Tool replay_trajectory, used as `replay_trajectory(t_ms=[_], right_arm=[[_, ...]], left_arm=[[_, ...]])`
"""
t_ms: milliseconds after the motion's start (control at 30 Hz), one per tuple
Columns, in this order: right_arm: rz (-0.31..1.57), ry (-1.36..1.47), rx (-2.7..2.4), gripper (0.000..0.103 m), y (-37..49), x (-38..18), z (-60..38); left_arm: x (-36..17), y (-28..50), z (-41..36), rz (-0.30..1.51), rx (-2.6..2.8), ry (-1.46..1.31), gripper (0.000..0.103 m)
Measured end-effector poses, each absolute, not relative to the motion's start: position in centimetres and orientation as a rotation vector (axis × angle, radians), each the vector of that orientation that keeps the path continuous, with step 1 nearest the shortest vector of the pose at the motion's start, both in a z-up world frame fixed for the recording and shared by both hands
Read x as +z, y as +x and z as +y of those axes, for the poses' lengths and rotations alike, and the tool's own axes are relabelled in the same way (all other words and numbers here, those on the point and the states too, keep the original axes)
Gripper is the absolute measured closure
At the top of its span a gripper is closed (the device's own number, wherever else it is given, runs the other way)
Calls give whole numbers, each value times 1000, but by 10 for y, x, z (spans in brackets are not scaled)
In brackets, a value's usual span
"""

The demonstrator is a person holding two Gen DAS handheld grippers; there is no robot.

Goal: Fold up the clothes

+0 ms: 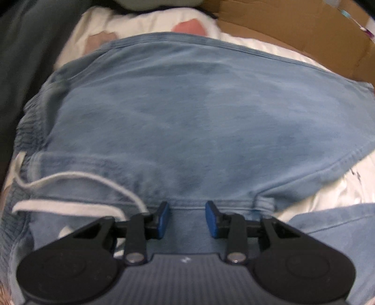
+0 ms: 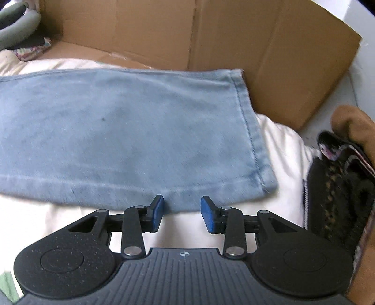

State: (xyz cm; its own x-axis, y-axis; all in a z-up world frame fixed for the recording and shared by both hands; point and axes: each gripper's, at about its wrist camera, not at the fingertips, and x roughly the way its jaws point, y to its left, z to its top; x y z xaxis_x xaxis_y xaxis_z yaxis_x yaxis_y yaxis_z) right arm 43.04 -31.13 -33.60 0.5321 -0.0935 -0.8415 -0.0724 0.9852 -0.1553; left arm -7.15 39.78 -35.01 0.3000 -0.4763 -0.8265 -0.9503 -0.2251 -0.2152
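Light blue denim trousers [image 1: 199,112] lie spread on white bedding [image 1: 140,21]. Their gathered waistband [image 1: 30,131] and white drawstring [image 1: 70,178] are at the left of the left wrist view. My left gripper [image 1: 186,214] hovers over the seam near the crotch, its blue pads apart and pressing on nothing. In the right wrist view one trouser leg [image 2: 117,131] lies flat, with its stitched hem [image 2: 250,131] to the right. My right gripper [image 2: 182,211] stands open at the leg's near edge, and the cloth edge runs just past its fingertips, ungripped.
A cardboard box [image 2: 164,30] stands along the far side of the bedding [image 2: 276,145] and also shows as cardboard [image 1: 304,35] at the top right. A dark patterned item [image 2: 337,199] and a brown shape [image 2: 351,122] sit at the right. Dark green fabric [image 1: 28,58] lies left.
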Motion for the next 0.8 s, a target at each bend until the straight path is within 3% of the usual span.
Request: replay_trajectory(t_ms=[367,800], right_arm=[[1051,-4,23,62,401,-294,-330],[1112,59,2,61,319,-263,-351]], left_arm=[[-352,-88,399,1361,837,-1822,69],[-313,-116,408,1455,973,-1744,66]])
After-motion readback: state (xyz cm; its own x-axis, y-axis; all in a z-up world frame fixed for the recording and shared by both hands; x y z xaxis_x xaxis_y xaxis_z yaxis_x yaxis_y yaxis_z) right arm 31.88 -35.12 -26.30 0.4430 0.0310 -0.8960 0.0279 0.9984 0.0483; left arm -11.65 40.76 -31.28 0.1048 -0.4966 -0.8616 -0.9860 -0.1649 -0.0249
